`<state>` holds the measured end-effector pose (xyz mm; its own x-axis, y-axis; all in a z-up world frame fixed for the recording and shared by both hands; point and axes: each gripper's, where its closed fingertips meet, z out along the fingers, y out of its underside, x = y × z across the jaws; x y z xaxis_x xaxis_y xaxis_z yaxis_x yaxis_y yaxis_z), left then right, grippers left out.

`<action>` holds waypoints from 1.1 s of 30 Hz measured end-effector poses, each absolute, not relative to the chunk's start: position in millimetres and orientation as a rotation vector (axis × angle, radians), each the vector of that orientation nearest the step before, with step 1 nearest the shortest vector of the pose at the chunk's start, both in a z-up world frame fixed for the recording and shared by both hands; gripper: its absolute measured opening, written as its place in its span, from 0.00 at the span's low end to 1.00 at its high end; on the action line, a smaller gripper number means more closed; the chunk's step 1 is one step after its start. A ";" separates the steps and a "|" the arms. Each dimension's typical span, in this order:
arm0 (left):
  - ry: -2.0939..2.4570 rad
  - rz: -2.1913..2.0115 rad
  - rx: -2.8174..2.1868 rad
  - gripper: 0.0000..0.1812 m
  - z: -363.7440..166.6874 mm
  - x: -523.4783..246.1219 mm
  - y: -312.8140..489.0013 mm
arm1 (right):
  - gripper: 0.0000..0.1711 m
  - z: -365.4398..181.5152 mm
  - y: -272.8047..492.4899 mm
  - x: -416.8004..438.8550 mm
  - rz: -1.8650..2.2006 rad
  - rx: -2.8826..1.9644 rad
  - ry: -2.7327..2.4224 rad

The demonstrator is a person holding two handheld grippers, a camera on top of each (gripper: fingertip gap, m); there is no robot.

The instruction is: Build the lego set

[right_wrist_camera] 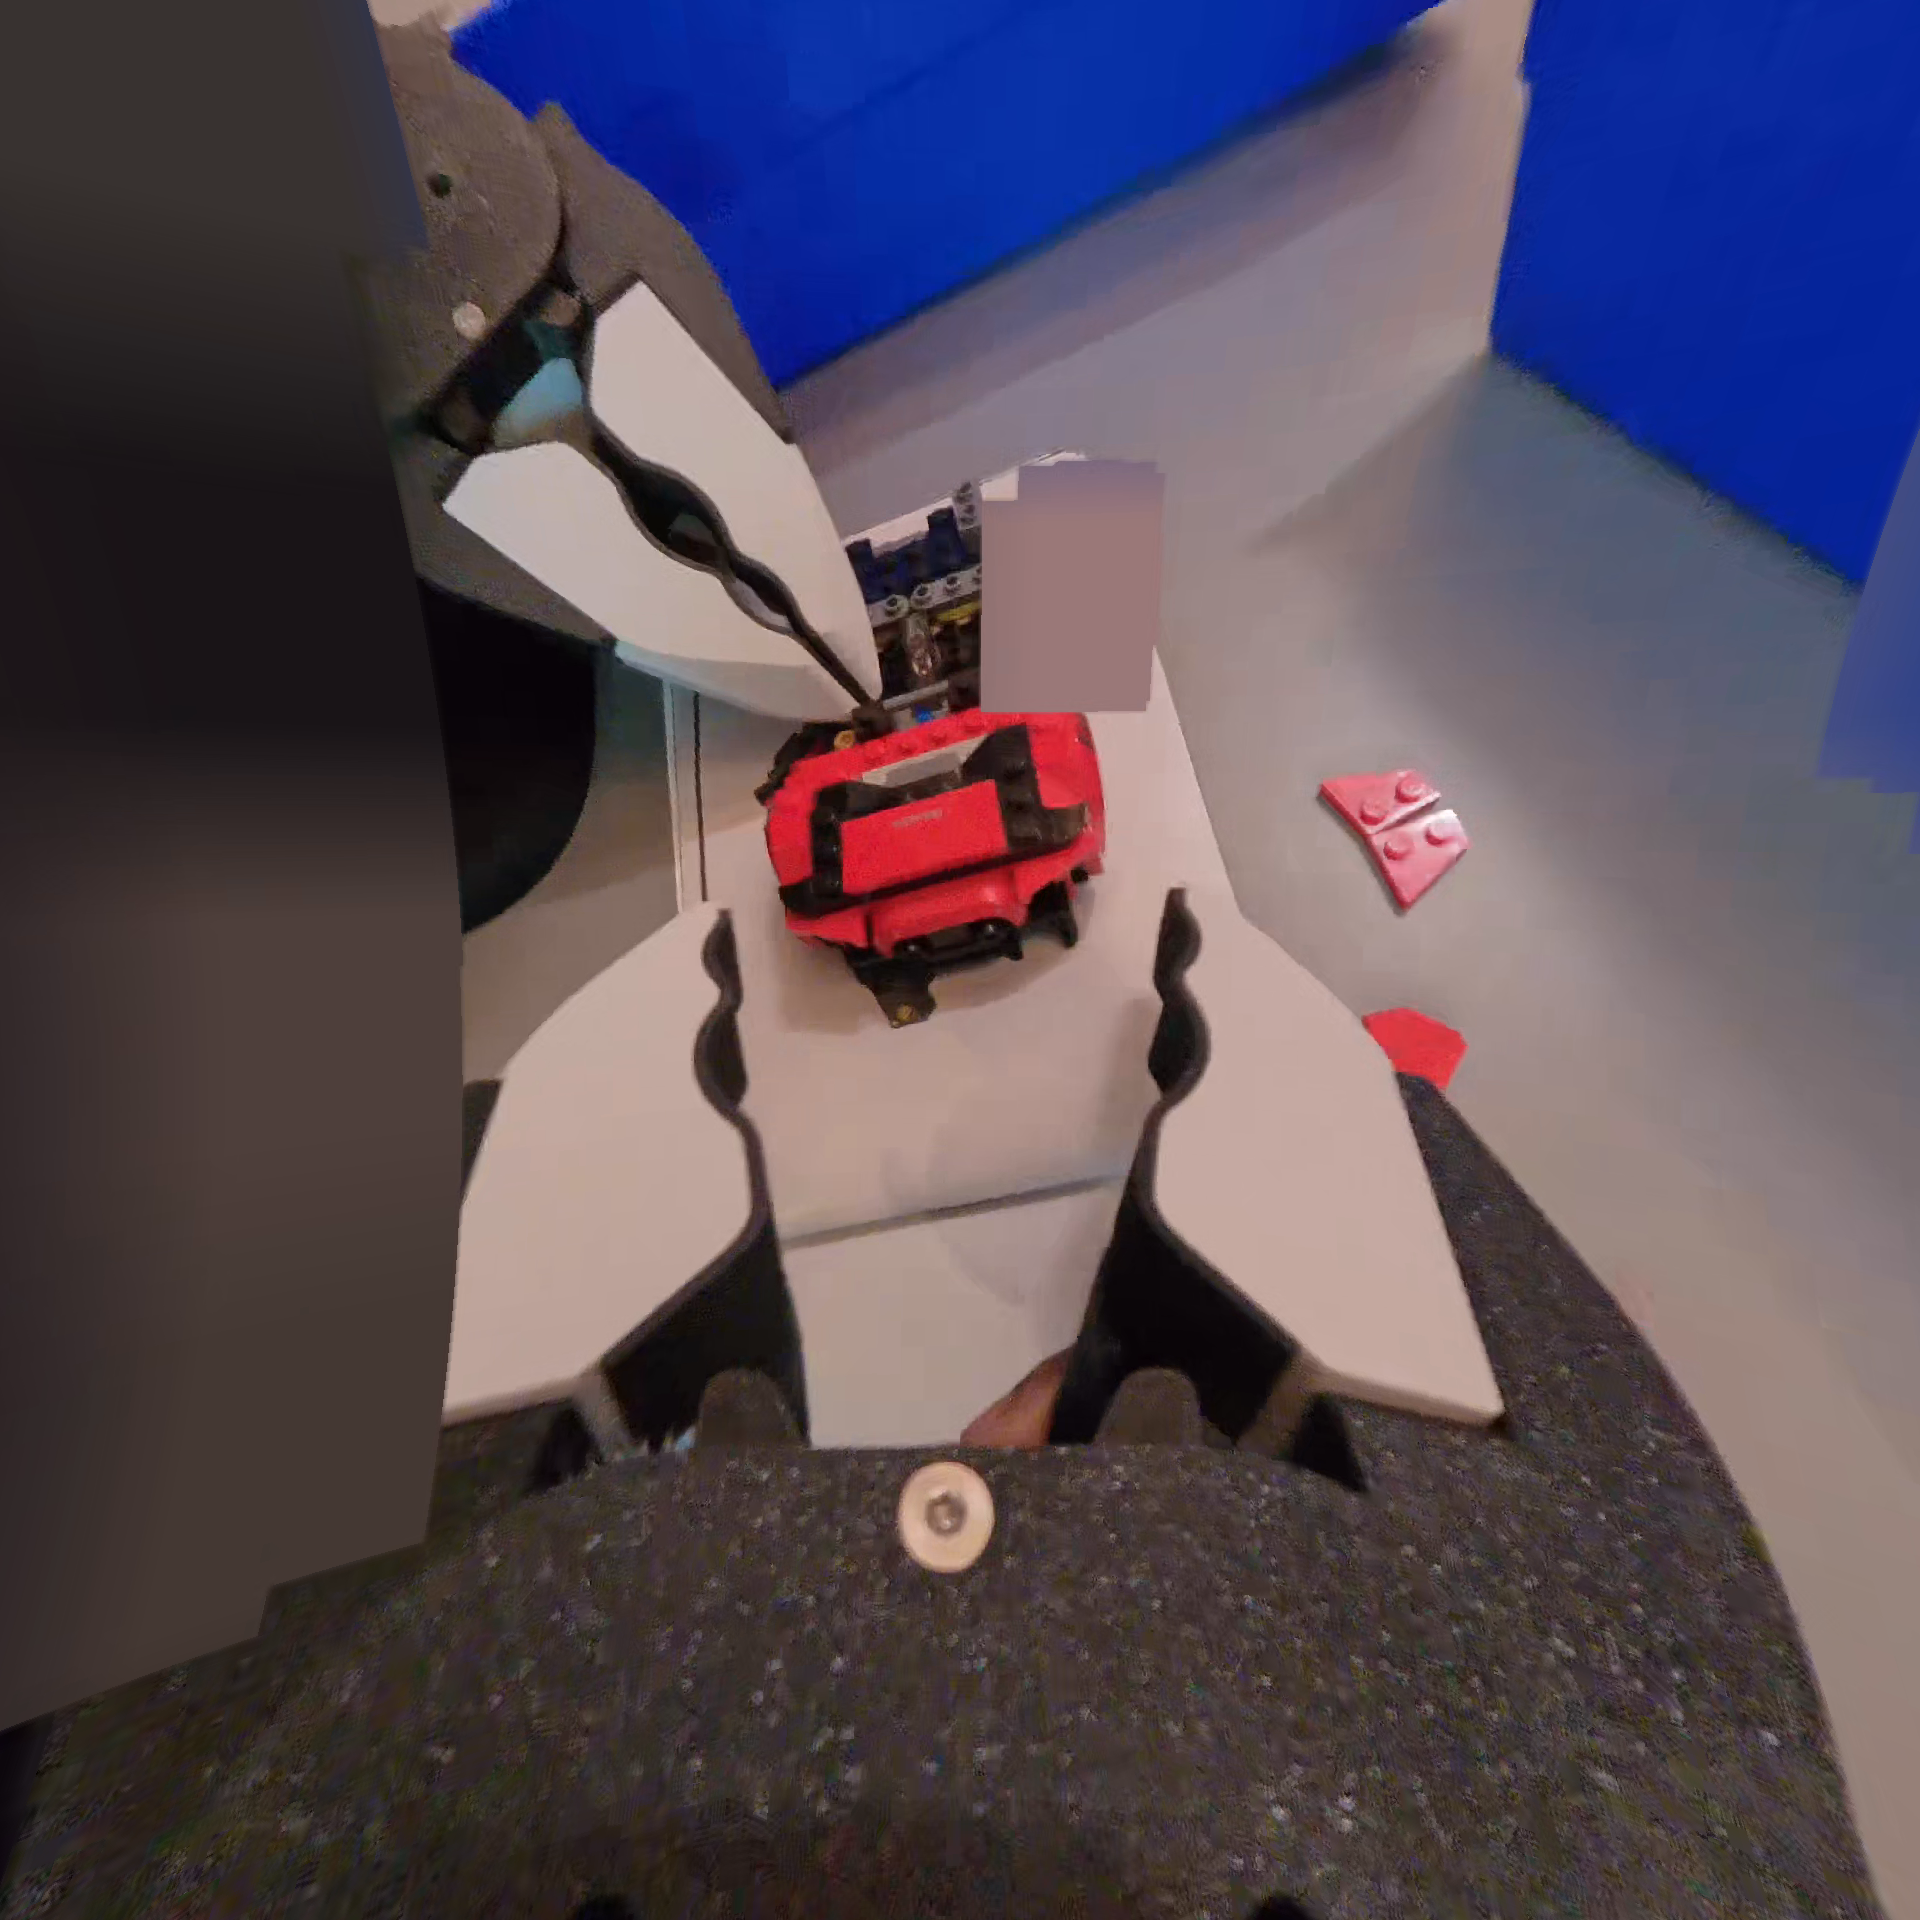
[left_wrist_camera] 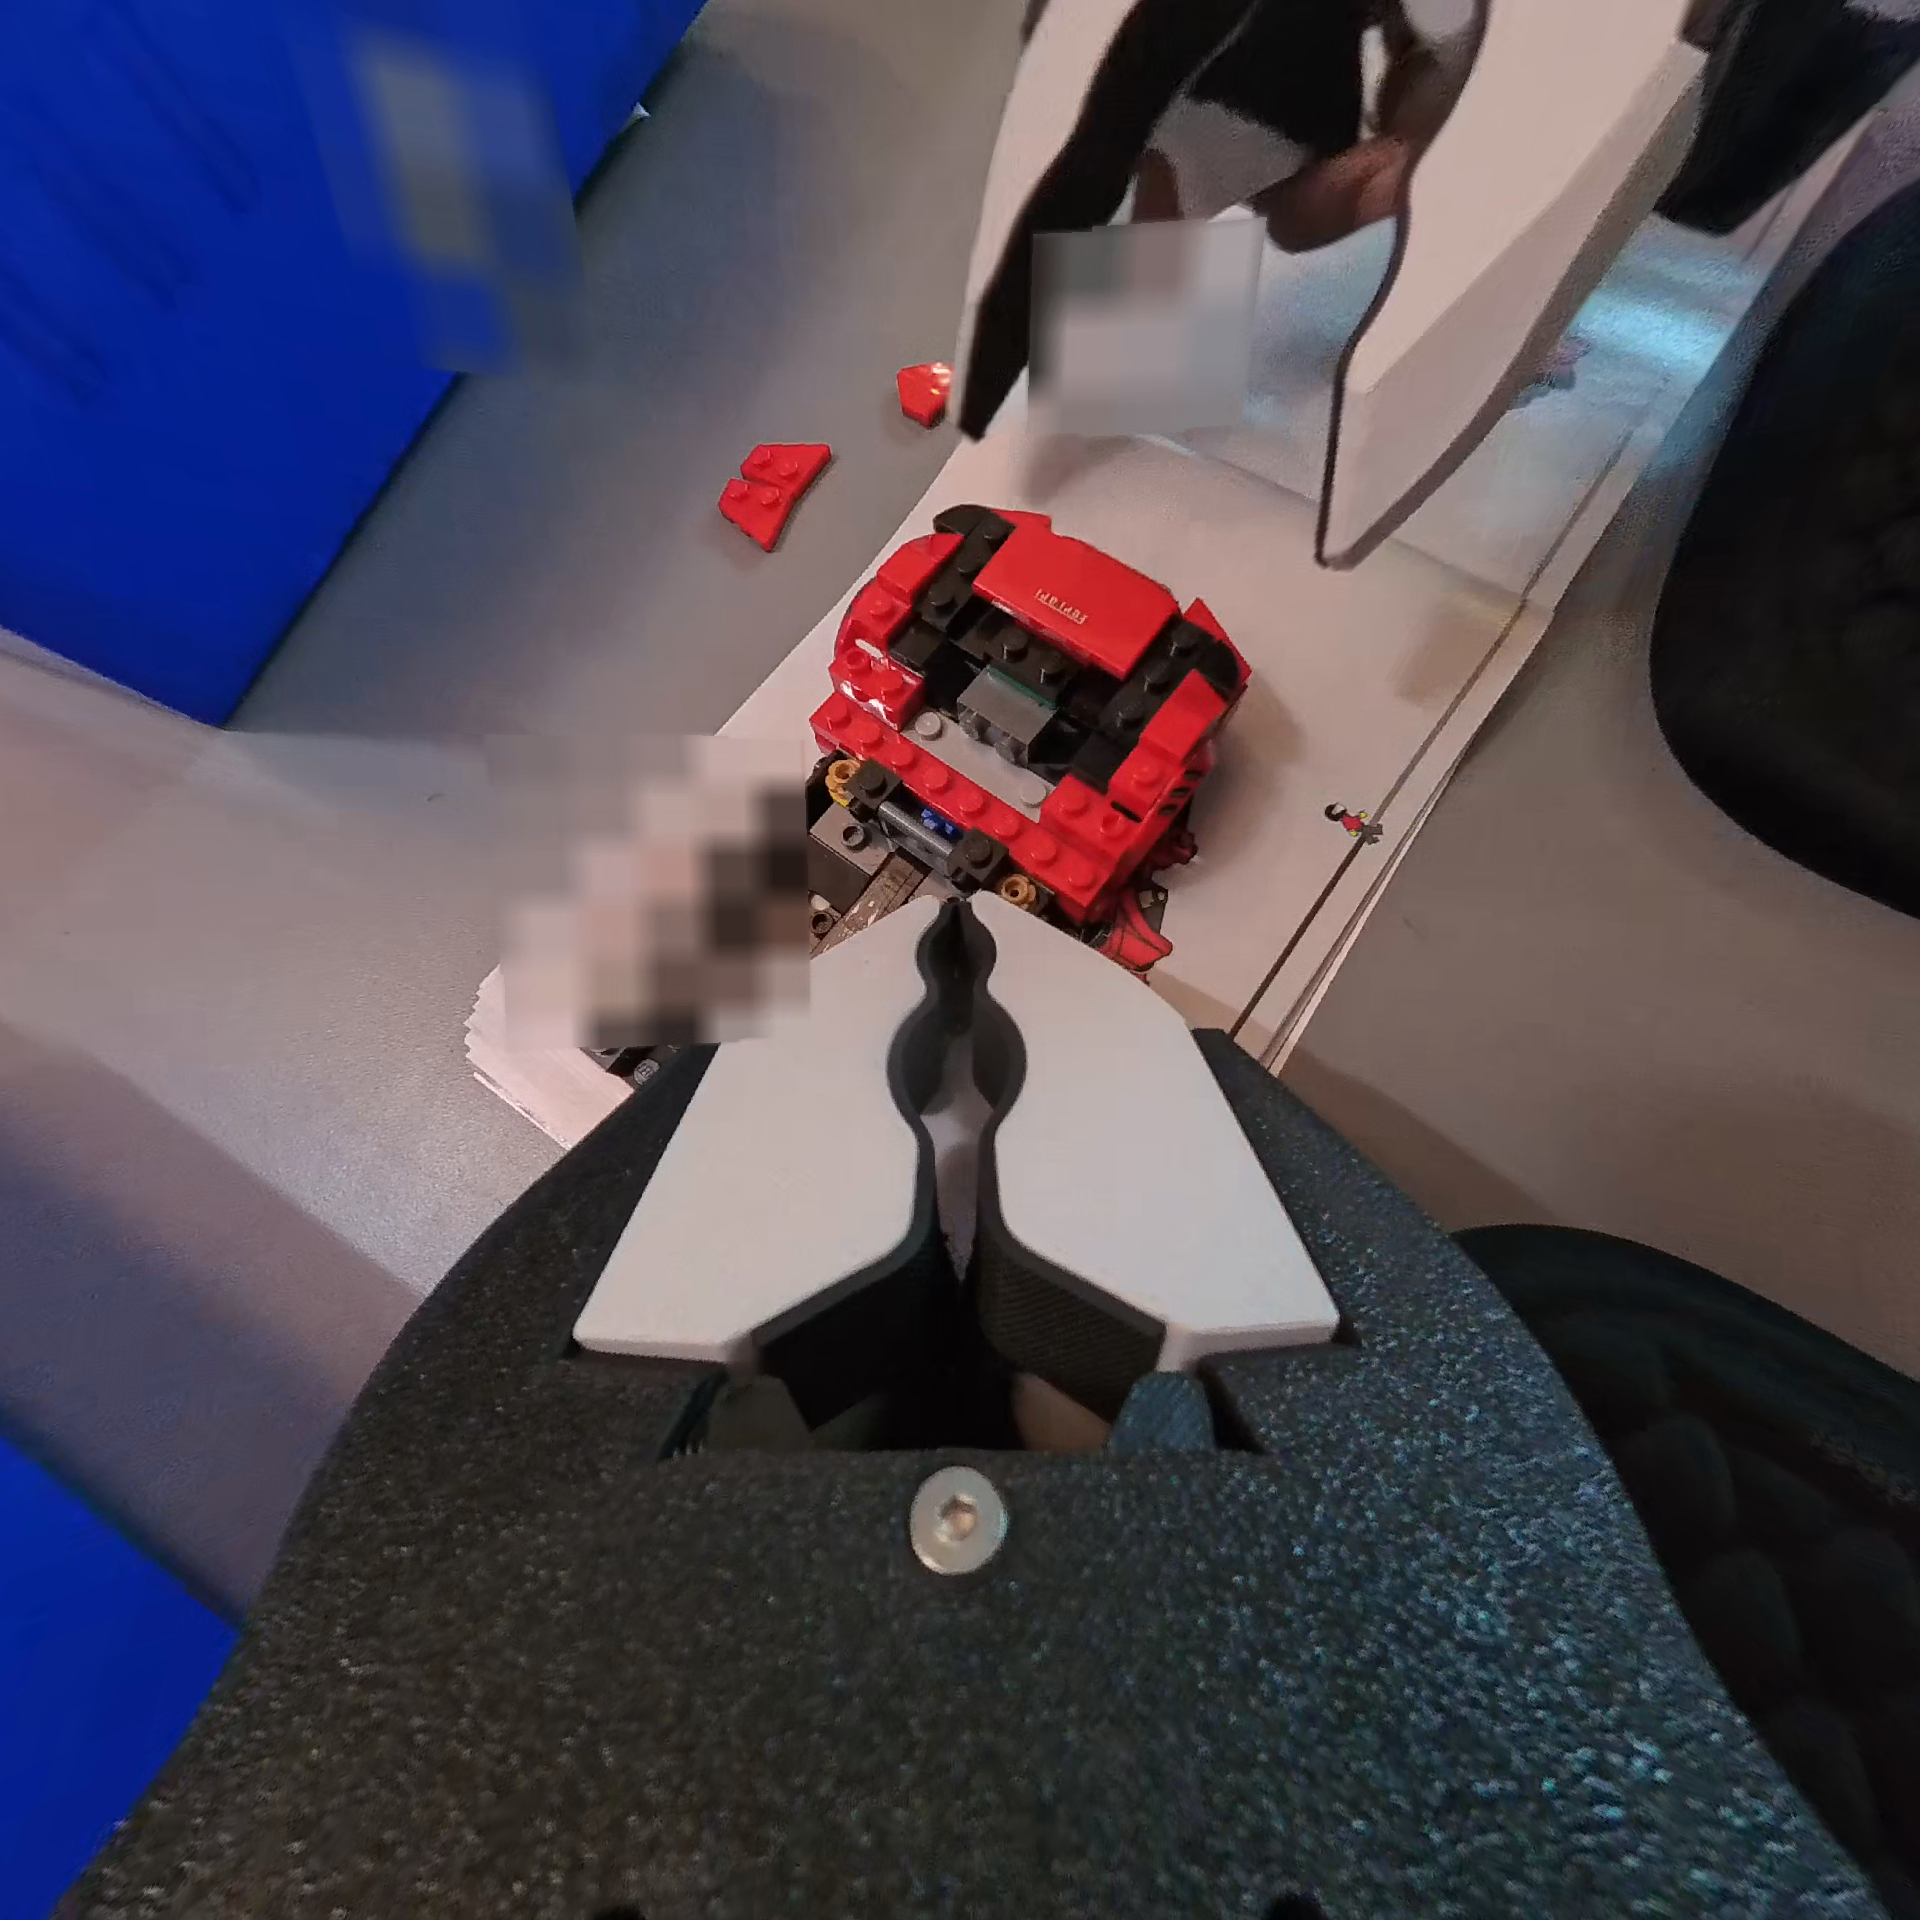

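**Red brick car pinched at one end, loose wedges off to the side**

Lettering runs across the flat red roof tile of the lego car (left_wrist_camera: pixel 1023 691); a tiny figure sticker (left_wrist_camera: pixel 1353 821) sits on the surface near it, beside a seam. Neither is spelled out here.

In the left wrist view the car's long axis runs away from the camera, its open, unfinished end with grey, black and tan parts nearest. In the right wrist view it runs the same line seen from the other end, a closed red end with black underparts facing the camera.

Its body is red with black plates stepping up both sides and a grey block in an open middle bay. It sits on a white sheet on the grey table (left_wrist_camera: pixel 644 343).

Fingers of the left gripper (left_wrist_camera: pixel 958 914) are pressed nearly together, tips at a dark part on the car's near end. The right gripper (right_wrist_camera: pixel 951 935) stands spread wide, short of the car and not touching it.

Two red wedge plates (right_wrist_camera: pixel 1397 831) lie touching each other, well apart from the car; a single red piece (right_wrist_camera: pixel 1415 1042) lies just beside the right gripper's finger.
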<state>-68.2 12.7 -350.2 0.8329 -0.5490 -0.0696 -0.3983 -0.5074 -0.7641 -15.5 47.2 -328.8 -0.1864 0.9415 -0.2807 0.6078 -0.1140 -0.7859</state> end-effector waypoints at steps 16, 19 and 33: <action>0.694 -0.220 -2.163 0.00 -350.1 -68.1 12.5 | 0.39 -341.5 38.8 -28.8 0.969 -1.530 -1.940; 0.695 -0.216 -2.162 0.00 -350.2 -68.1 12.5 | 0.39 -341.9 38.9 -28.7 0.986 -1.541 -1.949; 0.696 -0.212 -2.162 0.00 -350.1 -67.8 12.7 | 0.37 -337.4 37.9 -33.8 1.022 -1.553 -1.985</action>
<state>-67.8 12.7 -350.1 0.8320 -0.5482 -0.0858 -0.4073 -0.4983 -0.7654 -33.8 37.9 -337.4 -0.2887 0.9510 -0.1111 0.6431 0.1066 -0.7583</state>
